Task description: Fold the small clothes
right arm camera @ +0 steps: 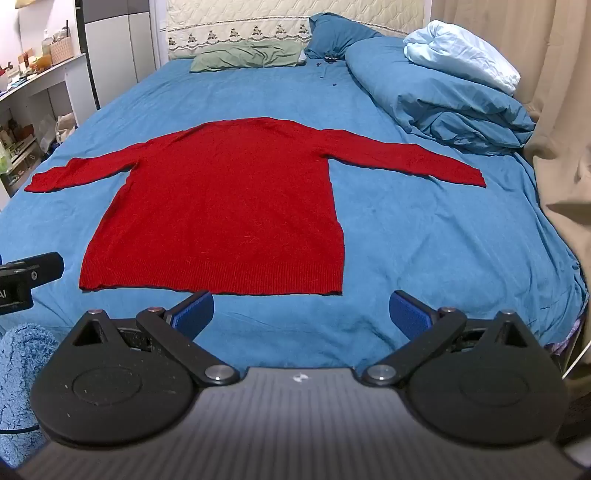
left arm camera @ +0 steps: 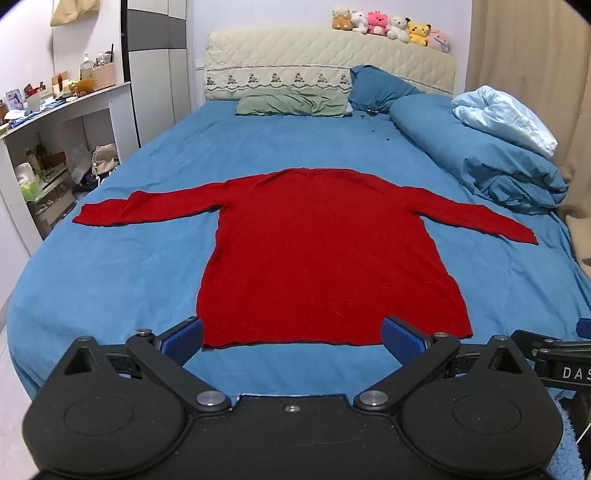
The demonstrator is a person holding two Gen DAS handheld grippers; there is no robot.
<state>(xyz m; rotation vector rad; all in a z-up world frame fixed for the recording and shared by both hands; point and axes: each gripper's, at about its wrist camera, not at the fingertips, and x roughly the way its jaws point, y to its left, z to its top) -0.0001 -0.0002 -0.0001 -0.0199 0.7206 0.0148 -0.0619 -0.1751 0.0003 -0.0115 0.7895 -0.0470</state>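
Note:
A red knit sweater (left arm camera: 325, 254) lies flat on the blue bed sheet (left arm camera: 129, 266), both sleeves spread out sideways and its hem toward me. It also shows in the right wrist view (right arm camera: 229, 206). My left gripper (left arm camera: 291, 341) is open and empty, just before the hem, its blue pads apart. My right gripper (right arm camera: 301, 314) is open and empty, in front of the hem's right part, above the sheet (right arm camera: 424, 240). Neither gripper touches the sweater.
A green pillow (left arm camera: 291, 103) and a blue pillow (left arm camera: 380, 88) lie at the headboard. A folded blue duvet (left arm camera: 480, 147) with a light blue blanket (left arm camera: 506, 118) sits at the right. Plush toys (left arm camera: 391, 26) line the headboard. Cluttered shelves (left arm camera: 48, 147) stand left.

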